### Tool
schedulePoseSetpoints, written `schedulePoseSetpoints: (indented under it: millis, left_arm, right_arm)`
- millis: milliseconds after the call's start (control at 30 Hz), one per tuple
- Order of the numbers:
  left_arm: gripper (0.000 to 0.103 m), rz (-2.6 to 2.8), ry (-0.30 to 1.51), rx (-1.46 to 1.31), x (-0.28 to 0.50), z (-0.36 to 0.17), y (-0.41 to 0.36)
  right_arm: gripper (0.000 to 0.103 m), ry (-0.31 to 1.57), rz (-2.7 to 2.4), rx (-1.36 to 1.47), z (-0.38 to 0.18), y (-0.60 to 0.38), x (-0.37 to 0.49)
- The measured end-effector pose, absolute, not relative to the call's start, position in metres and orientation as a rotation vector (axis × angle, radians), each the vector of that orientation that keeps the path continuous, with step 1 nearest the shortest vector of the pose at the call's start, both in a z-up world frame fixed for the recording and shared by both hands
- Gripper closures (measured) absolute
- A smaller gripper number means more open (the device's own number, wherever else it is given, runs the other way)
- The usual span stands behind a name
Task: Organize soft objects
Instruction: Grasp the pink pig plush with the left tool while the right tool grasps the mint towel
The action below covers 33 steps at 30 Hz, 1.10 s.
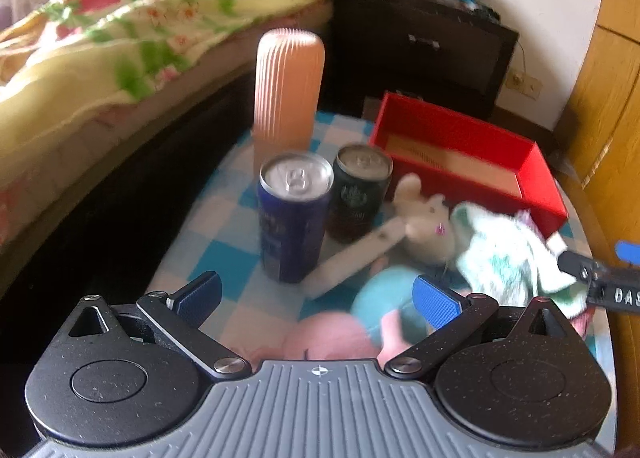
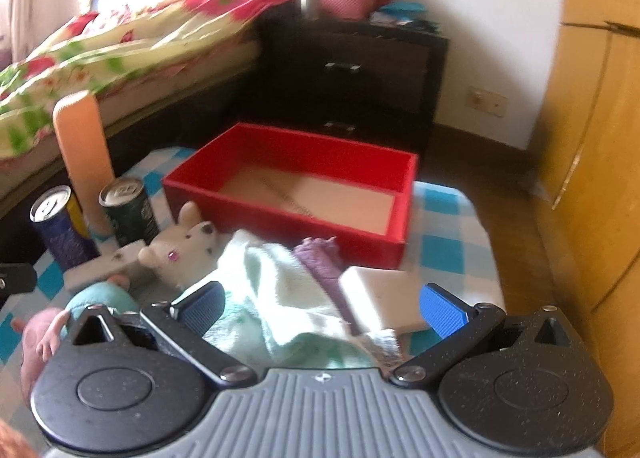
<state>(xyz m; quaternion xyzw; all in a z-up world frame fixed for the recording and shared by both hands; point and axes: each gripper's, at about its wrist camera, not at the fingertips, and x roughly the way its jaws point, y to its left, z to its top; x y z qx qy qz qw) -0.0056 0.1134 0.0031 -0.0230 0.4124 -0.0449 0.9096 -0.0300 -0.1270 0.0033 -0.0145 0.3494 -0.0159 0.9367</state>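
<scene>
2 claws (image 1: 318, 300) (image 2: 324, 304) spread, released; white block (image 2: 382, 298) visible only from right wrist.

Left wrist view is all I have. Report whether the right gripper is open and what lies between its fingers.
Observer: The right gripper is open, and the mint towel lies between its fingers.
Operator: Describe whatever lies right of that towel.
Observer: A white rectangular block, with a purple cloth between it and the towel.
Operator: Check the red box's floor.
Observer: Nothing shows inside the red box; the visible tan floor is bare.
</scene>
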Motion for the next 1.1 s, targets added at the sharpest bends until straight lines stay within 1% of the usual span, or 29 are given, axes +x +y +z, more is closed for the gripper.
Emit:
schedulePoseSetpoints:
  millis: [233,367,567,633,667,700,733,800,967,1100]
  left_arm:
    - [0.009,-0.236,0.917,0.069,-0.018,-0.029,0.097]
    - [0.014,-0.259,0.941,0.149,-0.008,-0.044,0.080]
    - [0.016,-0.252,0.947,0.274,0.007,-0.057,0.065]
    - [0.019,-0.238,0.956,0.358,0.009,-0.066,0.059]
    - [0.022,-0.226,0.955,0.421,0.010,-0.072,0.054]
    - [0.022,-0.211,0.954,0.468,0.011,-0.079,0.051]
    - [0.022,-0.207,0.948,0.450,0.013,-0.080,0.053]
    - [0.031,-0.204,0.971,0.390,0.017,-0.074,0.060]
    - [0.032,-0.299,1.061,0.154,0.011,-0.062,0.086]
    - [0.032,-0.359,1.057,0.062,-0.010,-0.048,0.101]
  right_arm:
    - [0.019,0.775,-0.016,-0.049,-0.008,-0.121,-0.023]
    - [0.019,0.802,-0.017,-0.052,-0.014,-0.123,-0.022]
    - [0.019,0.814,-0.004,-0.061,-0.010,-0.129,-0.019]
    - [0.019,0.816,-0.016,-0.049,-0.008,-0.137,-0.017]
    - [0.019,0.820,-0.026,-0.037,-0.008,-0.142,-0.015]
    - [0.019,0.828,-0.033,-0.025,-0.008,-0.147,-0.013]
    - [0.019,0.839,-0.039,-0.015,-0.008,-0.151,-0.010]
    - [0.019,0.853,-0.041,0.008,-0.006,-0.160,-0.005]
    - [0.019,0.846,-0.038,0.097,0.001,-0.178,0.005]
    - [0.019,0.888,0.045,0.128,-0.006,-0.168,0.011]
